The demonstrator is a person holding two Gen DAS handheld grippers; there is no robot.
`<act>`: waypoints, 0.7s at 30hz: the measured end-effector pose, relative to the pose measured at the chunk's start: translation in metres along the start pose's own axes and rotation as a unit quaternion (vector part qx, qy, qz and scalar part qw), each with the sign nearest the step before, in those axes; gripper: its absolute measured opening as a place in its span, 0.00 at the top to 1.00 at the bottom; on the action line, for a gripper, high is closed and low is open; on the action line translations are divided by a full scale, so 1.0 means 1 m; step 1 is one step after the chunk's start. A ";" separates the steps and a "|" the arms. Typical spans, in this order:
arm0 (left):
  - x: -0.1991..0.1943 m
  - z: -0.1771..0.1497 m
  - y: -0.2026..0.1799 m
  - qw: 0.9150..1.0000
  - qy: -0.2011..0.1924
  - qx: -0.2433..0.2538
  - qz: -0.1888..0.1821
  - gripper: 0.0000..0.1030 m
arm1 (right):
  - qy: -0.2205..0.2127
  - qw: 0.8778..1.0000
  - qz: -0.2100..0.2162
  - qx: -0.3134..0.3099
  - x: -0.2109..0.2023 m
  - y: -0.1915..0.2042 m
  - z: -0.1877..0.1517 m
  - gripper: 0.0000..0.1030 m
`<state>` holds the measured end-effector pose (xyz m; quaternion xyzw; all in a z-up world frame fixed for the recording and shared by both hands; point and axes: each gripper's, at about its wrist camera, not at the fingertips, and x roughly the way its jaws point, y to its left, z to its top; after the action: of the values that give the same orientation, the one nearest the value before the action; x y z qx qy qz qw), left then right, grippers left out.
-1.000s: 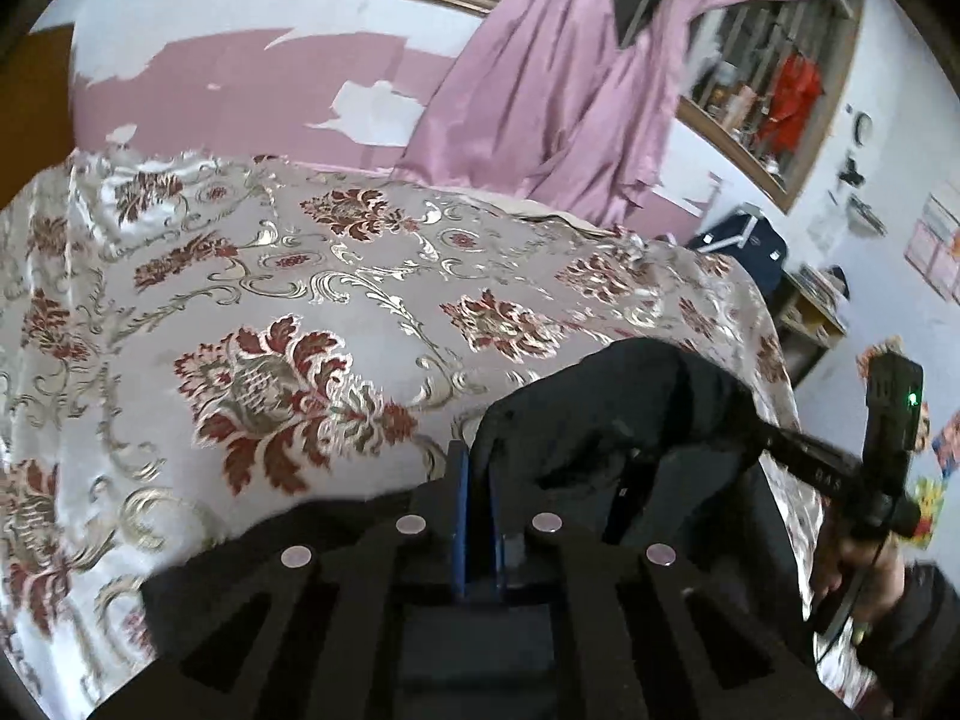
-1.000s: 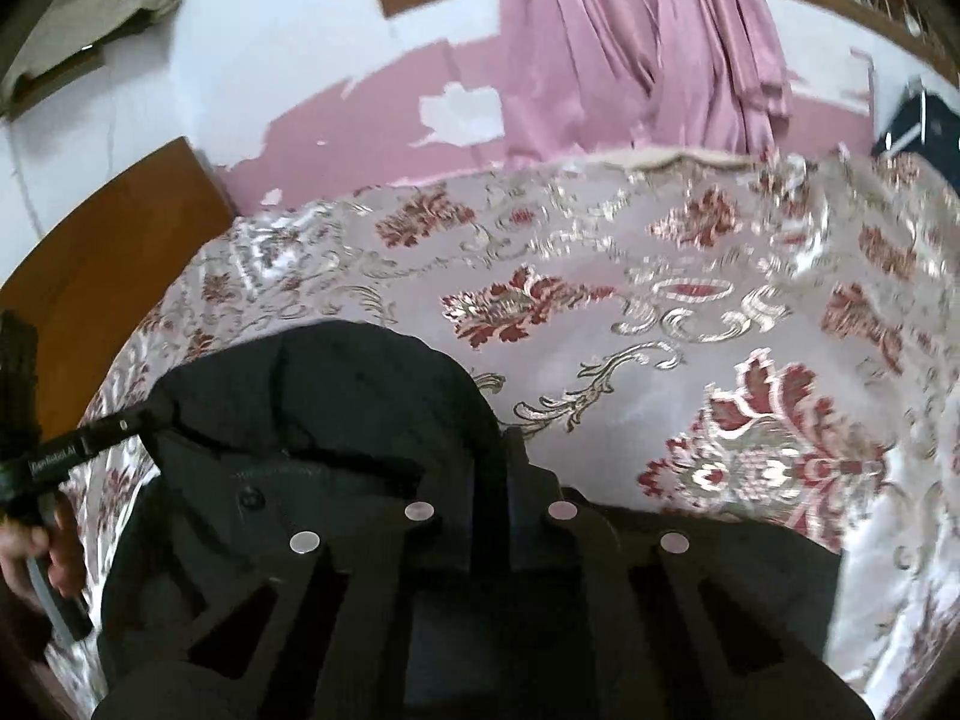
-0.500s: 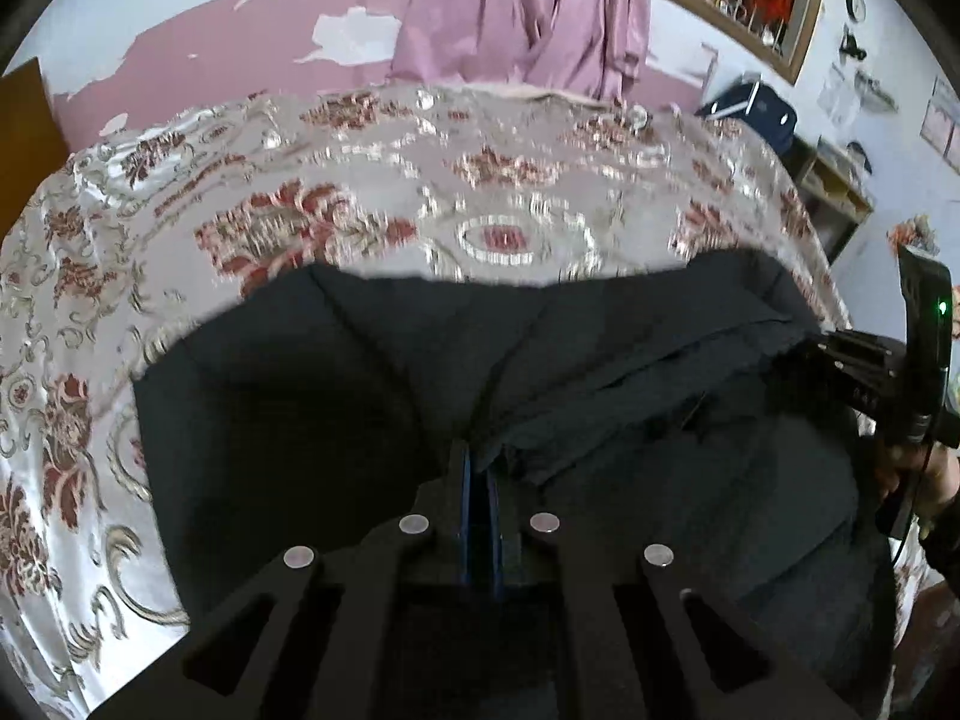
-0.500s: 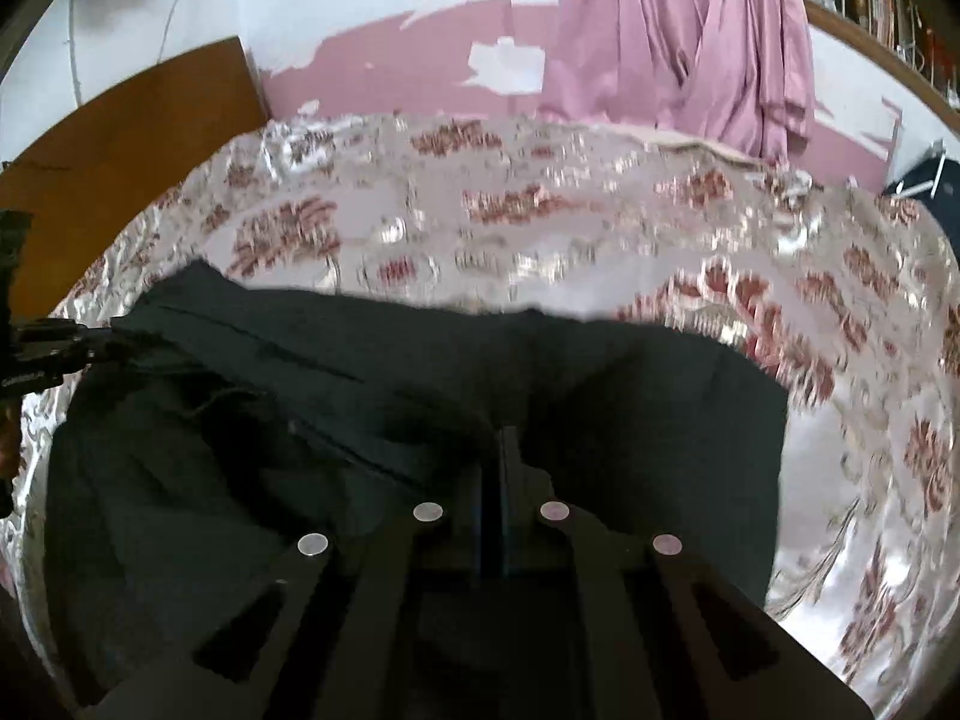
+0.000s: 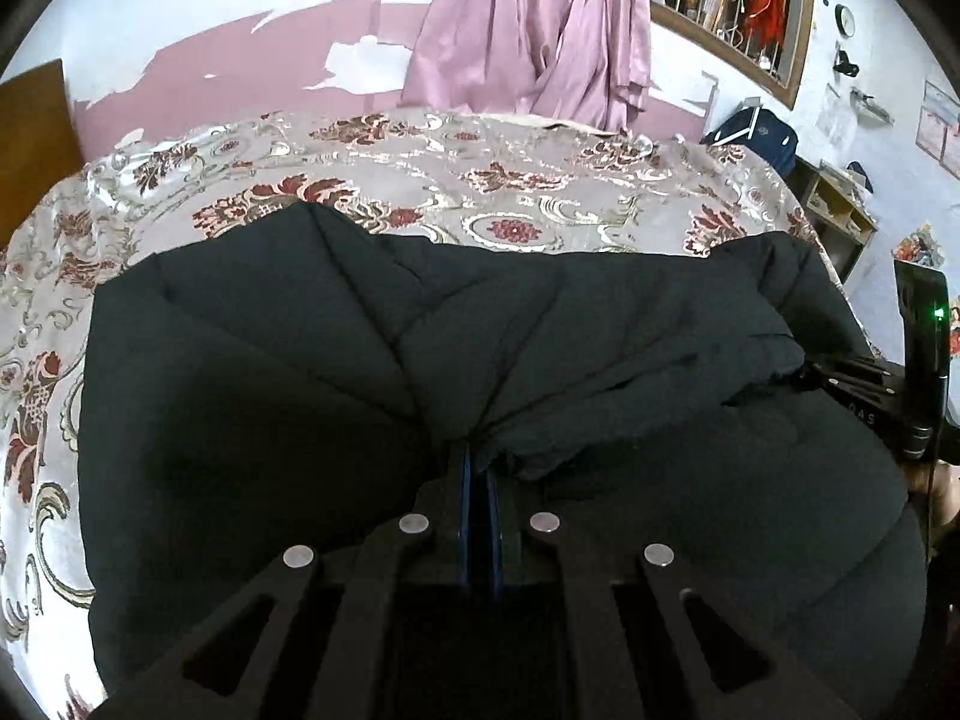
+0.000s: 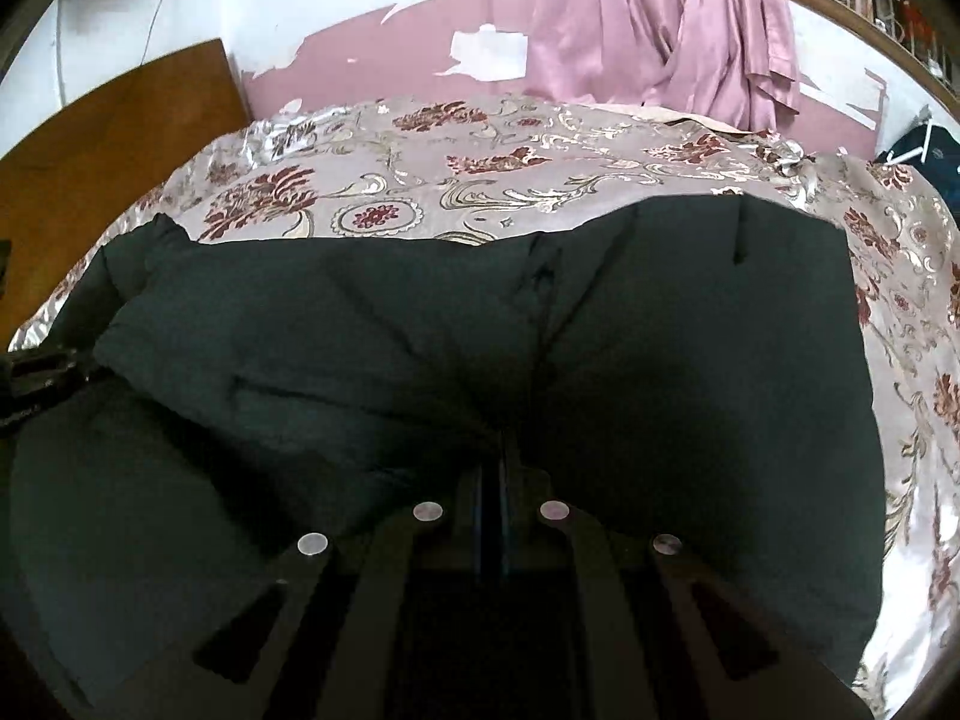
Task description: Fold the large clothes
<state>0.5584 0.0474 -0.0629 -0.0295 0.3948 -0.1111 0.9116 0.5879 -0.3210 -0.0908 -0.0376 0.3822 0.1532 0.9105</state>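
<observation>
Both claws, left claw (image 5: pixel 477 468) and right claw (image 6: pixel 501 450), are each pinching the black jacket (image 5: pixel 540 348) spread across the floral bedspread (image 5: pixel 510 180).

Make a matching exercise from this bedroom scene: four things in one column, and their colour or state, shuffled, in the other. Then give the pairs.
Things:
1. dark garment
2. bedspread
3. curtain
4. left gripper

Colour or state:
A. pink, hanging at the wall behind the bed
B. jaws shut on a pinch of fabric
C. spread across the bed
D. pale with red floral pattern

Pairs: 1-C, 2-D, 3-A, 4-B
</observation>
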 end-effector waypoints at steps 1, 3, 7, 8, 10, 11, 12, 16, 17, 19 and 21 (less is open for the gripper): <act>0.000 0.002 0.001 1.000 0.000 0.000 0.000 0.95 | -0.004 1.000 0.002 0.000 -0.001 0.000 -0.001 0.96; -0.002 0.003 -0.001 1.000 -0.001 0.006 0.008 0.95 | -0.008 1.000 0.014 0.006 -0.005 -0.004 0.000 0.96; -0.006 0.004 -0.007 0.999 -0.007 0.024 0.024 0.95 | -0.020 0.999 0.032 0.014 -0.025 -0.009 0.009 0.92; -0.007 0.005 -0.007 0.999 -0.007 0.026 0.024 0.95 | -0.024 0.999 0.029 0.008 -0.032 -0.007 0.012 0.90; -0.010 0.006 -0.006 0.999 -0.009 0.027 0.022 0.95 | -0.029 0.999 0.031 0.006 -0.043 -0.006 0.017 0.90; -0.011 0.007 -0.007 0.999 -0.009 0.030 0.021 0.95 | -0.033 0.999 0.036 0.007 -0.050 -0.006 0.021 0.90; -0.012 0.008 -0.007 0.999 -0.008 0.035 0.022 0.95 | -0.038 0.998 0.039 0.007 -0.056 -0.006 0.027 0.90; -0.015 0.010 -0.010 0.999 -0.003 0.049 0.023 0.95 | -0.064 0.996 0.062 0.019 -0.073 -0.007 0.055 0.83; -0.016 0.011 -0.010 0.998 -0.001 0.051 0.021 0.95 | -0.073 0.994 0.076 0.030 -0.076 -0.007 0.063 0.76; -0.019 0.013 -0.008 0.999 0.001 0.048 0.011 0.95 | -0.084 0.990 0.101 0.054 -0.077 -0.008 0.076 0.68; -0.023 0.015 -0.006 0.999 0.003 0.043 -0.003 0.94 | -0.068 0.989 0.107 0.069 -0.066 -0.004 0.089 0.68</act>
<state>0.5524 0.0462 -0.0352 0.0086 0.3924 -0.1311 0.9104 0.6062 -0.3248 0.0180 0.0772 0.3304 0.2252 0.9133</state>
